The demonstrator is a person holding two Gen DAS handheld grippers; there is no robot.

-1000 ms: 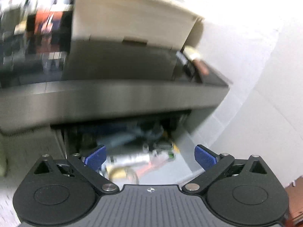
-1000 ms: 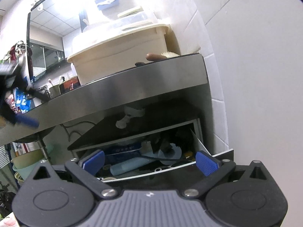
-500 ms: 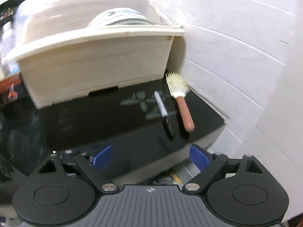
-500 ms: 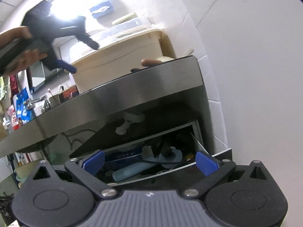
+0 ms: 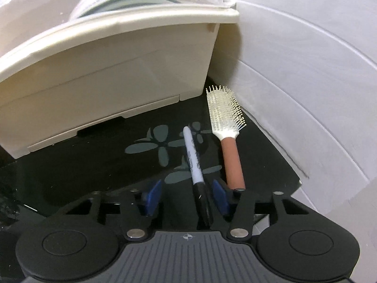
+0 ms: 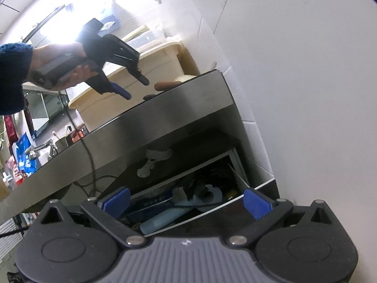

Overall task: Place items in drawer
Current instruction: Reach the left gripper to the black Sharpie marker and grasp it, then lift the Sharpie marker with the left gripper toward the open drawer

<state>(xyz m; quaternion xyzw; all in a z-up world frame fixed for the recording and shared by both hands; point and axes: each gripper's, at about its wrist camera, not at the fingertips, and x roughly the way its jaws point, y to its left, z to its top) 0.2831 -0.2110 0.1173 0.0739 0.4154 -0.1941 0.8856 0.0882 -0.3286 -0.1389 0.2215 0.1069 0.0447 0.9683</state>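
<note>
Left tongs (image 5: 186,197) are closing around the marker (image 5: 193,159), which lies on the black tabletop (image 5: 70,172) at lower centre, off-centre toward the right pad. Risk: it may roll or nudge the hairbrush (image 5: 229,136) alongside. Right tongs (image 6: 186,201) stand apart, empty, before the open drawer (image 6: 207,208). Pad contact is not discernible; drawer contents are cluttered and indistinct.

White tiled wall (image 6: 294,70) on the right. Steel-edged counter (image 6: 165,118) with black, flower-patterned top (image 5: 94,165). Strong glare from upper left.
</note>
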